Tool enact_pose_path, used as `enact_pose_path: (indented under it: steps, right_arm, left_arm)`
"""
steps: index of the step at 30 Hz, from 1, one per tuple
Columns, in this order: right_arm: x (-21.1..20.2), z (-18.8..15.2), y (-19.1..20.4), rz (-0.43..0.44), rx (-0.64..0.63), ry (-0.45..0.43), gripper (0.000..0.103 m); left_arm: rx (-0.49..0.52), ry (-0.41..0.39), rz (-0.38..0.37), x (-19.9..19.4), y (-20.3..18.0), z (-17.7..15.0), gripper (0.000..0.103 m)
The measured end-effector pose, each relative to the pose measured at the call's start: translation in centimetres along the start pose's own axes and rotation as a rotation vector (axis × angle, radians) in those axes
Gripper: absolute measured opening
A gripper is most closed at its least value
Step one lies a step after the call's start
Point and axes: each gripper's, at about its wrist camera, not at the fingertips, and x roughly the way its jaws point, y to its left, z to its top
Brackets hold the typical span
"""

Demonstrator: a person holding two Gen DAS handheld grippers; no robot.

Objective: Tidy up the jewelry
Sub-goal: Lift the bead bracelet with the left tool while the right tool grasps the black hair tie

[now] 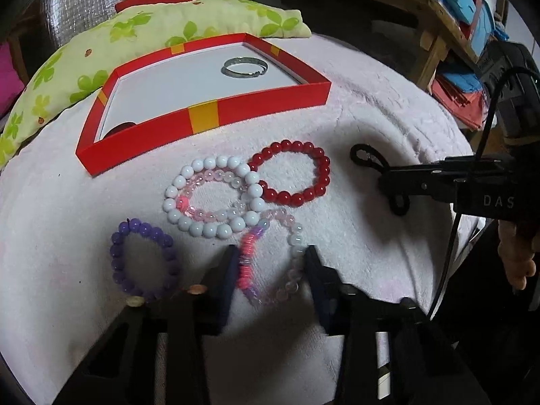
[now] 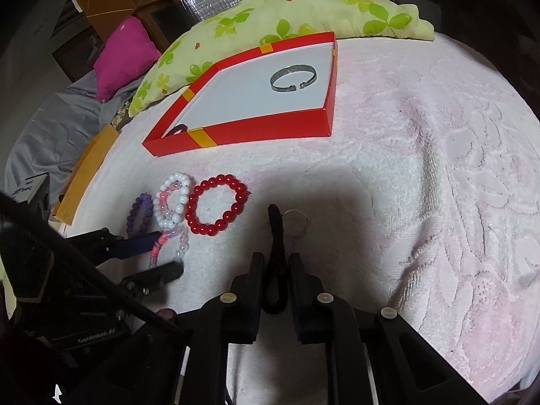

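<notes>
My left gripper (image 1: 270, 253) is open, its fingers either side of a pink and clear bead bracelet (image 1: 249, 266) on the pale pink blanket (image 1: 371, 118). A white bead bracelet (image 1: 216, 199), a red bead bracelet (image 1: 293, 172) and a purple bead bracelet (image 1: 141, 260) lie close by. My right gripper (image 2: 276, 260) is shut on a black cord loop (image 2: 276, 253), also in the left wrist view (image 1: 374, 165). A red box lid (image 1: 202, 121) at the back holds a silver bangle (image 1: 244, 66), also in the right wrist view (image 2: 293, 77).
A green flowered pillow (image 1: 152, 30) lies behind the box. A thin clear ring (image 2: 295, 222) lies on the blanket by the cord. A dark round item (image 2: 177, 131) sits in the box's near corner. Wooden shelves with boxes (image 1: 455, 10) stand at the right.
</notes>
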Motion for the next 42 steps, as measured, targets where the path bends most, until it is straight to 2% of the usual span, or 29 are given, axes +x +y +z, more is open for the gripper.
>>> enact_pose_path:
  steps: [1,2,8,10,18,27,34,36,39,41,42]
  right_arm:
    - [0.0,0.0,0.1,0.001,-0.003,-0.003,0.015]
    - [0.0,0.0,0.1,0.003,-0.006,-0.005,0.015]
    - [-0.1,0.4,0.9,0.048,-0.008,-0.024,0.014]
    - [-0.2,0.6,1.4,0.057,-0.015,-0.034,0.014]
    - [-0.3,1.2,2.9,0.076,-0.033,-0.052,0.010]
    - [-0.3,1.0,1.2,0.034,0.006,-0.052,0.010]
    - [-1.6,1.2,0.0,0.061,0.049,-0.092,0.010]
    - [-1.6,1.2,0.1,0.034,0.043,-0.091,0.010]
    - [-1.0,1.1,0.5,0.035,0.039,-0.046,0.013]
    - [-0.6,1.0,0.7,0.043,0.046,-0.021,0.028]
    - [-0.4,0.9,0.8,0.042,0.048,-0.016,0.032]
  left_arm:
    - [-0.001,-0.002,-0.003,-0.1,0.1,0.0,0.019]
    - [-0.002,-0.006,-0.002,-0.2,0.3,0.0,0.016]
    - [0.009,-0.023,-0.012,-0.7,0.3,-0.6,0.015]
    - [0.012,-0.025,-0.024,-1.1,0.2,-0.7,0.007]
    - [-0.010,-0.085,-0.053,-3.9,1.5,-0.9,0.007]
    - [-0.061,-0.139,-0.058,-5.7,3.4,-1.3,0.007]
    - [-0.065,-0.194,-0.052,-7.7,3.7,-0.4,0.007]
    - [-0.064,-0.205,-0.044,-8.1,3.7,-0.3,0.007]
    - [-0.075,-0.207,-0.044,-8.2,3.9,-0.2,0.007]
    - [-0.074,-0.206,-0.033,-8.2,4.0,-0.3,0.007]
    - [-0.076,-0.204,-0.032,-8.1,4.0,-0.3,0.007]
